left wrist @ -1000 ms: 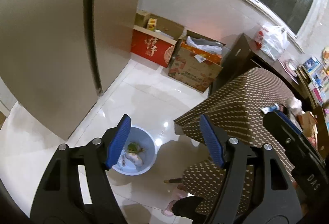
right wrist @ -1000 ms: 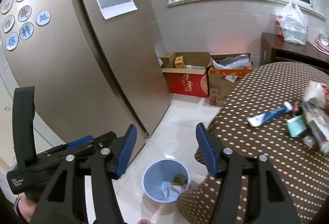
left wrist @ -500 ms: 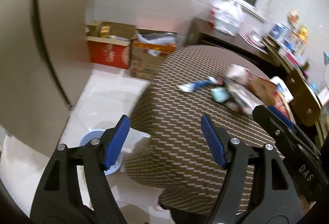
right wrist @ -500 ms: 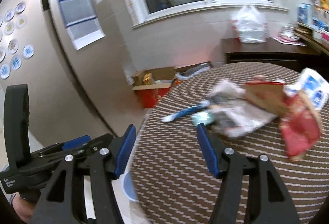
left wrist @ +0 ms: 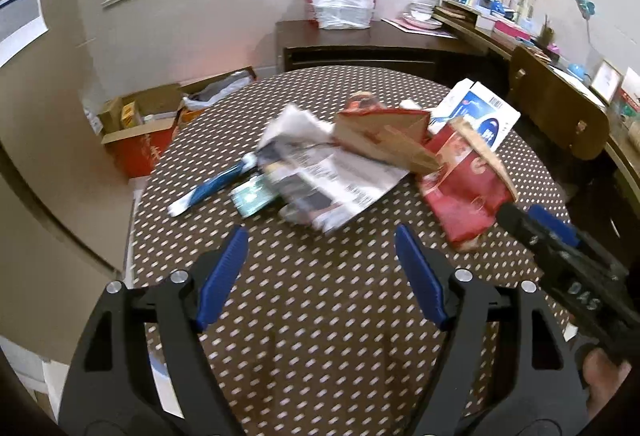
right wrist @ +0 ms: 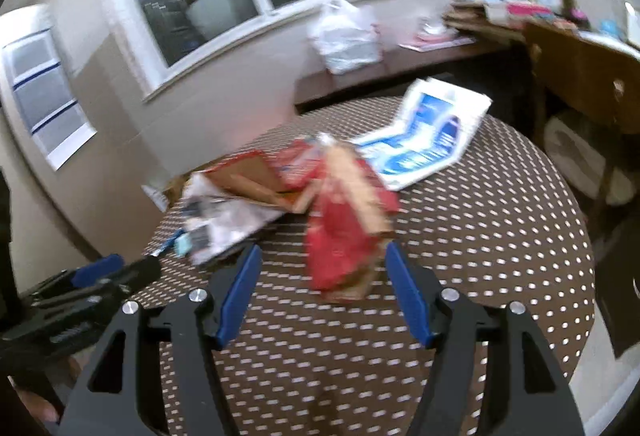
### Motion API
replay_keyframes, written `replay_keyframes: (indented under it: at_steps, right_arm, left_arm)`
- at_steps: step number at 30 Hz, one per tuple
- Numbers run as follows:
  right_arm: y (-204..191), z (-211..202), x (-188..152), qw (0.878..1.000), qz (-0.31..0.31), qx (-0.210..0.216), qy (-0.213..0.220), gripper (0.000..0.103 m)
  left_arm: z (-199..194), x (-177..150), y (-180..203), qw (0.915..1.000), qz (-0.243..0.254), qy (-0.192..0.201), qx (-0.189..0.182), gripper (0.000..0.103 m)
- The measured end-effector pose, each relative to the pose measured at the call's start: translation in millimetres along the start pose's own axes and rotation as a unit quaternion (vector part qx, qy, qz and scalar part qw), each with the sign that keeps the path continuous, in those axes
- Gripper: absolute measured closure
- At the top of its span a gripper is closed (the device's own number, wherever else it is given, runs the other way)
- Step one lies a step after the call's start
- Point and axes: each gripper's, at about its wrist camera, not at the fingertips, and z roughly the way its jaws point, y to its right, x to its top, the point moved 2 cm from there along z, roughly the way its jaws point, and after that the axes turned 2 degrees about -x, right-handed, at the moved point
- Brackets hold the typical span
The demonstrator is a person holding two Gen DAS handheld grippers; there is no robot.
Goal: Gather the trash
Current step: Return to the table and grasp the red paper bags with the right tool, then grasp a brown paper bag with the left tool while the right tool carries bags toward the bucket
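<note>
You have swung from the floor bin to the round dotted-cloth table [left wrist: 320, 316]; left gripper [left wrist: 320, 272] and right gripper [right wrist: 320, 288] (both empty) are opening toward the crumpled red paper bag [right wrist: 340, 244].

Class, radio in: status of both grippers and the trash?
Left gripper and right gripper opening, both empty. Trash pile untouched on round table. Red bag just ahead of right gripper.

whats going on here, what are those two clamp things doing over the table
A person holds a gripper in each hand over a round table strewn with trash. The left gripper and right gripper both have their jaws opening with nothing between them. The left faces a crumpled printed paper; the right faces a red paper bag. Nothing is picked up yet.
</note>
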Motion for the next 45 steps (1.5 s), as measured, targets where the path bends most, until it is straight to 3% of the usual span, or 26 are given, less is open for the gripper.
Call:
replay_keyframes:
  at_steps: [4,9,10,11,14,20,27,29,32,33,39,45]
  right_arm:
    - [22.3,19.7,4.0,1.000,0.022,0.002,-0.013,0.039]
    - [26.6,46.1,12.1,0.997,0.040,0.055,-0.044,0.039]
    - [23.2,46.4,13.0,0.996,0.037,0.061,-0.043,0.047]
    - [20.0,46.6,14.6,0.996,0.034,0.068,-0.044,0.062]
    - [14.9,46.0,20.7,0.995,0.028,0.087,-0.034,0.080]
    - [10.5,42.5,25.9,0.995,0.020,0.098,-0.021,0.084]
    - [8.6,39.6,23.2,0.995,0.015,0.098,-0.022,0.084]
    - [8.0,39.2,23.0,0.995,0.014,0.098,-0.022,0.084]
    - [6.7,38.3,22.2,0.995,0.013,0.098,-0.022,0.084]
    - [5.8,37.8,22.2,0.995,0.012,0.097,-0.022,0.084]
    - [-4.0,30.7,20.1,0.995,0.006,0.097,-0.019,0.085]
    - [-14.2,10.1,22.5,0.995,-0.001,0.100,0.001,0.086]
  left_arm:
    - [11.3,13.4,8.5,0.9999,-0.010,0.002,-0.011,0.025]
    - [26.7,33.1,14.6,0.9987,-0.042,0.007,-0.028,0.023]
    - [30.4,37.1,14.4,0.9982,-0.050,0.009,-0.033,0.022]
    - [33.4,40.3,15.7,0.9976,-0.059,0.010,-0.037,0.021]
    - [45.5,51.9,15.6,0.9940,-0.094,0.015,-0.054,0.021]
    - [71.0,63.5,23.0,0.9891,-0.132,0.010,-0.064,0.020]
    - [103.0,62.5,26.0,0.9842,-0.161,-0.023,-0.069,0.021]
    - [106.0,60.6,27.1,0.9845,-0.157,-0.030,-0.072,0.028]
    - [111.0,56.3,27.5,0.9827,-0.157,-0.045,-0.088,0.061]
    - [112.9,54.2,27.3,0.9819,-0.159,-0.052,-0.090,0.077]
    - [102.1,44.7,24.1,0.9812,-0.159,-0.044,-0.100,0.088]
    - [66.1,45.6,22.7,0.9853,-0.143,-0.003,-0.094,0.092]
